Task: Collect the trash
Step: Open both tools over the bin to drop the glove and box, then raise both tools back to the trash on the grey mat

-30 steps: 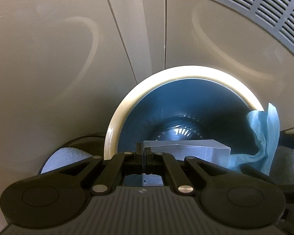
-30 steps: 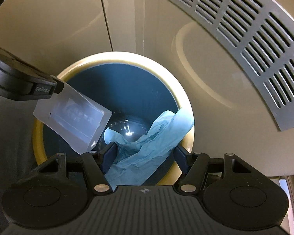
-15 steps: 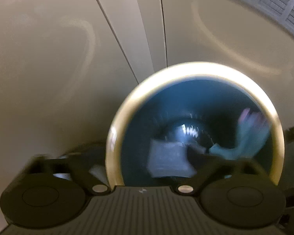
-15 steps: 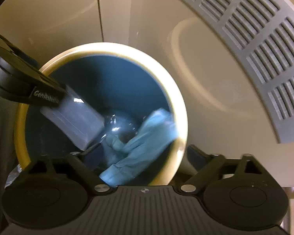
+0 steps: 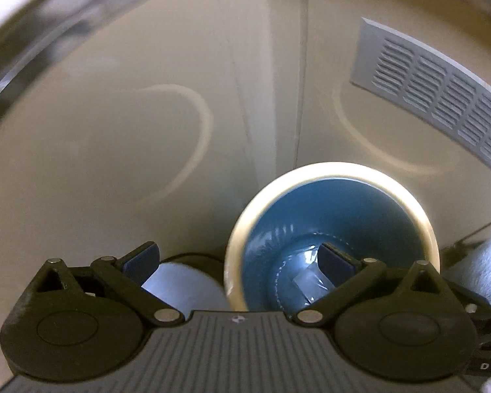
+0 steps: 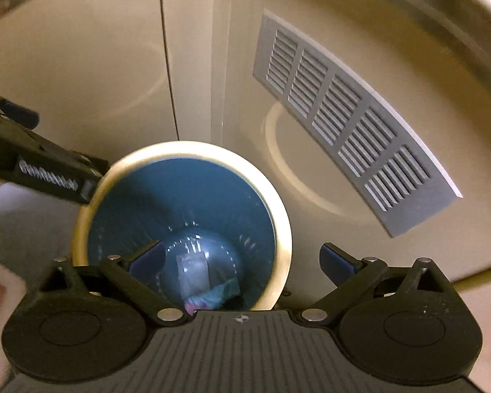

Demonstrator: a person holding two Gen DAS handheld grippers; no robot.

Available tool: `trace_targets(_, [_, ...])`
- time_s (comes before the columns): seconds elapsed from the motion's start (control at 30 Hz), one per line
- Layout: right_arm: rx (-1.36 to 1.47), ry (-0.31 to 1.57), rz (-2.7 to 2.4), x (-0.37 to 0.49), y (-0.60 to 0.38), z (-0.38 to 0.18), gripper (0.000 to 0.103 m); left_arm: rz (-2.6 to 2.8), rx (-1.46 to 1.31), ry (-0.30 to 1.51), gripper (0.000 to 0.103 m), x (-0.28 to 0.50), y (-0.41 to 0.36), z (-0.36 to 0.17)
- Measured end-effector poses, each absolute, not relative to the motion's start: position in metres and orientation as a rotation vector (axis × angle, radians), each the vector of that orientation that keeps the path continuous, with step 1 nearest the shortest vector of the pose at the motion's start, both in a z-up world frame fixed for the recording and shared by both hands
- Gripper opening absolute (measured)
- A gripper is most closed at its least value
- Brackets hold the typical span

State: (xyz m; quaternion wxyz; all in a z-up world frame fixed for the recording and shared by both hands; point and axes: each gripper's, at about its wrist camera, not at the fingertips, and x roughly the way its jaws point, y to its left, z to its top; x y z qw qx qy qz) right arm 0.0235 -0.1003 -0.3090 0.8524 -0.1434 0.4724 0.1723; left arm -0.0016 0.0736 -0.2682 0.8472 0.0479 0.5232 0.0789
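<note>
- Both tongs are hanging over the trash bin [image 6: 280, 226], the blue one with the cream rim, and neither has hold of anything.
- The left gripper [image 5: 239, 258] is sitting with its jaws spread as wide as they go. One blue pad [image 5: 335, 260] is over the bin's mouth, the other is out past the rim on the left side, so the rim's left edge is running right between them.
- The right gripper [image 6: 242, 260] has just been opening its jaws and is now gaping too, nothing between the pads. Its left pad is hanging over the bin's opening, its right pad is outside the rim on the right.
- The clear plastic wrapper [image 6: 193, 275] is lying flat on the bin's bottom, about the middle, in both wrist views [image 5: 311, 283].
- The blue tissue [image 6: 226, 293] is lying crumpled at the near edge of the bottom, just beside the wrapper, looking like it's touching it. Something pinkish is peeking out next to it, too small to tell what.
- In the right view the left gripper's black body is poking in from the left, its tip right at the rim's left edge.
- The bin is standing close against beige cabinet doors [image 6: 81, 82] with a grey vent grille [image 6: 347, 121] up to the right, so the back side is tight. Above the mouth it's all open.
- A whitish knee or cloth [image 5: 183, 285] is sitting just left of the bin, blurry.
</note>
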Motion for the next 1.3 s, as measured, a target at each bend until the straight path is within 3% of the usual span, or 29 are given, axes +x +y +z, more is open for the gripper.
trace_targets(0.57, [-0.084,0.769,0.351,-0.033,-0.136,-0.229,0.103,0.208,0.037,0.938,0.103,-0.080,0.082,-0.181])
trace_targets(0.87, [-0.066,0.725,0.369,-0.069,-0.147,-0.175,0.103,0.188,0.083,0.875,0.103,-0.084,0.067,-0.166])
trace_targets(1.3, [0.014,0.588,0.329,-0.054,-0.183,-0.127,0.103,0.167,0.068,0.772,0.103,-0.055,0.053,-0.117])
